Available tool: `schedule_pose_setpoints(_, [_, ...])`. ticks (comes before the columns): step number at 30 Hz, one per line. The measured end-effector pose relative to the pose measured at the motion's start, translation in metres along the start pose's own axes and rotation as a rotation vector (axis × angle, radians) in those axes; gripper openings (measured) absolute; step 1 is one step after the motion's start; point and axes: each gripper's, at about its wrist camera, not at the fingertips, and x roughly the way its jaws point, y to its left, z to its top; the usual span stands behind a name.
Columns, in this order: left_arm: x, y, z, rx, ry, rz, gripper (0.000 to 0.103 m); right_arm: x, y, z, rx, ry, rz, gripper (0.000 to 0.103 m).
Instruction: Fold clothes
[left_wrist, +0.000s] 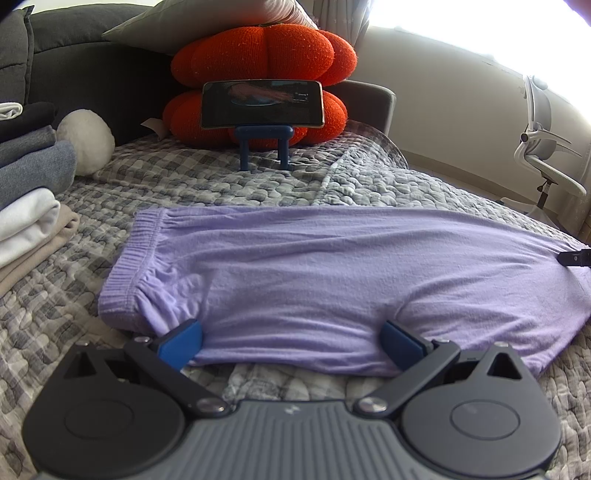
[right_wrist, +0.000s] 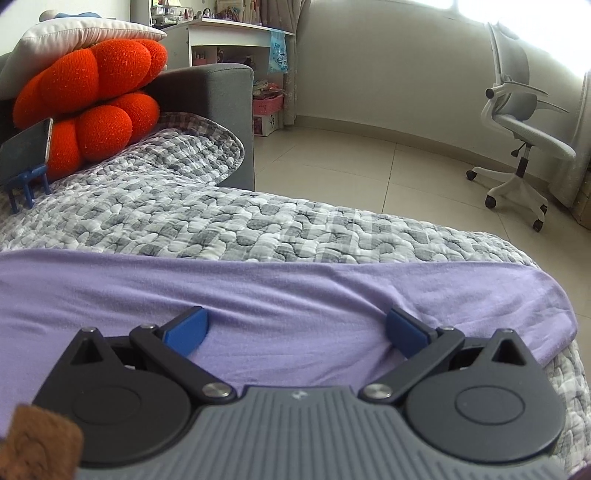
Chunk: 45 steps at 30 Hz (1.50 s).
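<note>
On the grey checked quilt (left_wrist: 258, 184) of the bed lie the lilac trousers (left_wrist: 314, 266), spread flat, with the elastic waistband (left_wrist: 127, 258) at the left and the leg running to the right. In the left wrist view, the left gripper (left_wrist: 291, 341) stands at the near edge of the trousers with its jaws wide apart; the two blue fingertips (left_wrist: 183, 341) touch the cloth at this edge but do not pinch it. At the far right of the same view a small dark tip of the other tool touches the leg end.

In the right wrist view, the right gripper (right_wrist: 295, 328) is over the leg of the trousers (right_wrist: 258, 280), also with jaws wide apart, and its blue fingertips (right_wrist: 188, 328) press lightly on the cloth, where small wrinkles show. The leg end reaches near the right edge of the bed.

Far behind the trousers, a phone (left_wrist: 263, 104) stands on a blue holder (left_wrist: 263, 142) and leans against an orange pumpkin cushion (left_wrist: 264, 59). At the left, a stack of folded clothes (left_wrist: 29, 206) rests on the quilt, with a white ball (left_wrist: 86, 146) just beside it. On the floor at the right stands a white office chair (right_wrist: 517, 122), well apart from the bed.
</note>
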Motion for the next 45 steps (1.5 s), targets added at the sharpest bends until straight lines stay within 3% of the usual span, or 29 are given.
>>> schedule_pose_setpoints(45, [-0.0004,-0.0002,-0.0004,0.001,0.0,0.001,0.103,-0.0052,0.0005,-0.0029,0.017,-0.012,-0.021,0.103])
